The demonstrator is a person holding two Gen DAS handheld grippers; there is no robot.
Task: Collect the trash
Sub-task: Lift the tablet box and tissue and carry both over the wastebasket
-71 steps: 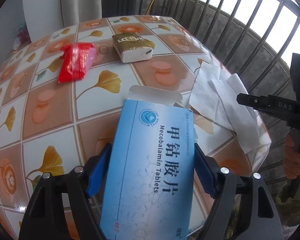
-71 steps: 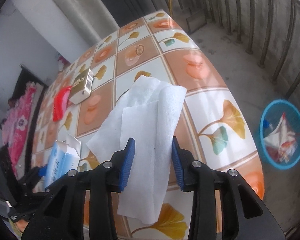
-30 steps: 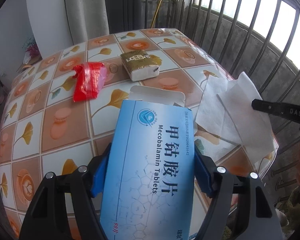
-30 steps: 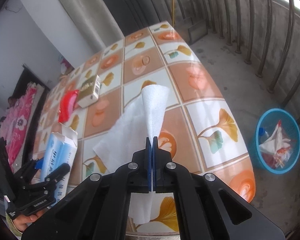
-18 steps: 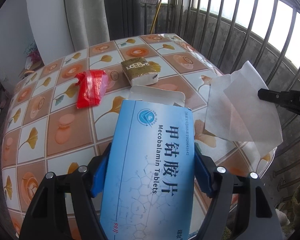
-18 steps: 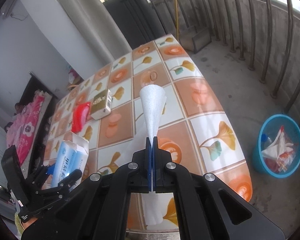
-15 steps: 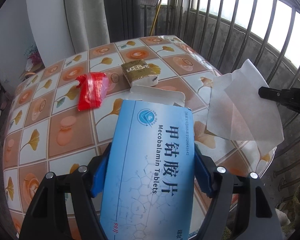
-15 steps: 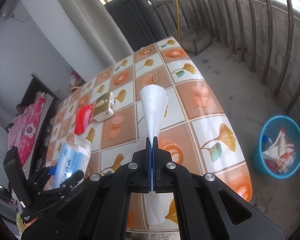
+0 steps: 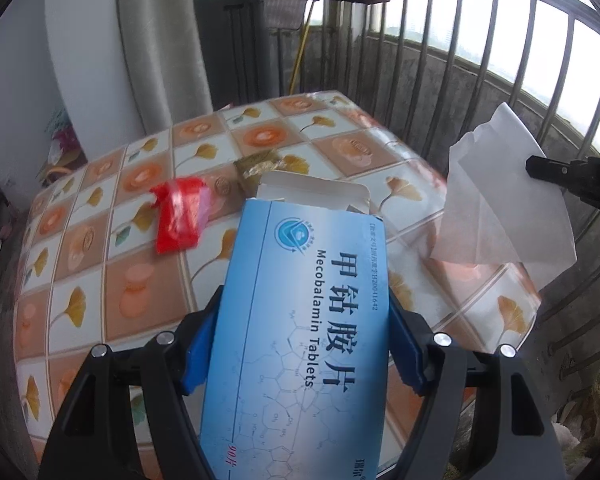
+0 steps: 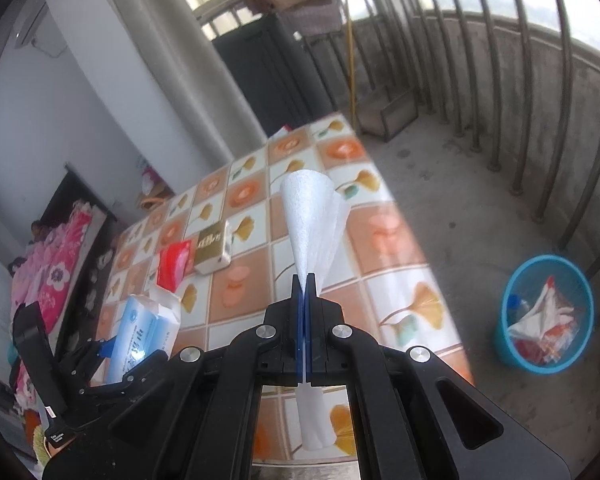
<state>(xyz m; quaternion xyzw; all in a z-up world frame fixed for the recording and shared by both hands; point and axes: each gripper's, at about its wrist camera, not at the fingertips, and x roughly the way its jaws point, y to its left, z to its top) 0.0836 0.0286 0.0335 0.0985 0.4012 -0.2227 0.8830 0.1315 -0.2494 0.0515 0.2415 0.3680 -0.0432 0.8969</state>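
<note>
Holding both pieces of trash above the table [image 9: 80,320], we grip a blue box [image 9: 304,340] with our left gripper [image 9: 302,344], its blue pads clamped on the box's two long sides, the open flap pointing away. Our right gripper [image 10: 305,292] has its jaws pressed together on a white tissue [image 10: 312,216], which fans up past the tips and hangs below them. From the left wrist, that tissue [image 9: 500,208] dangles off the table's right edge. On the table, farther off, lie a red wrapper [image 9: 180,216] and, just beyond it, a gold pack [image 10: 214,250]. Down on the floor to the right stands a blue bin [image 10: 548,316] with trash inside.
</note>
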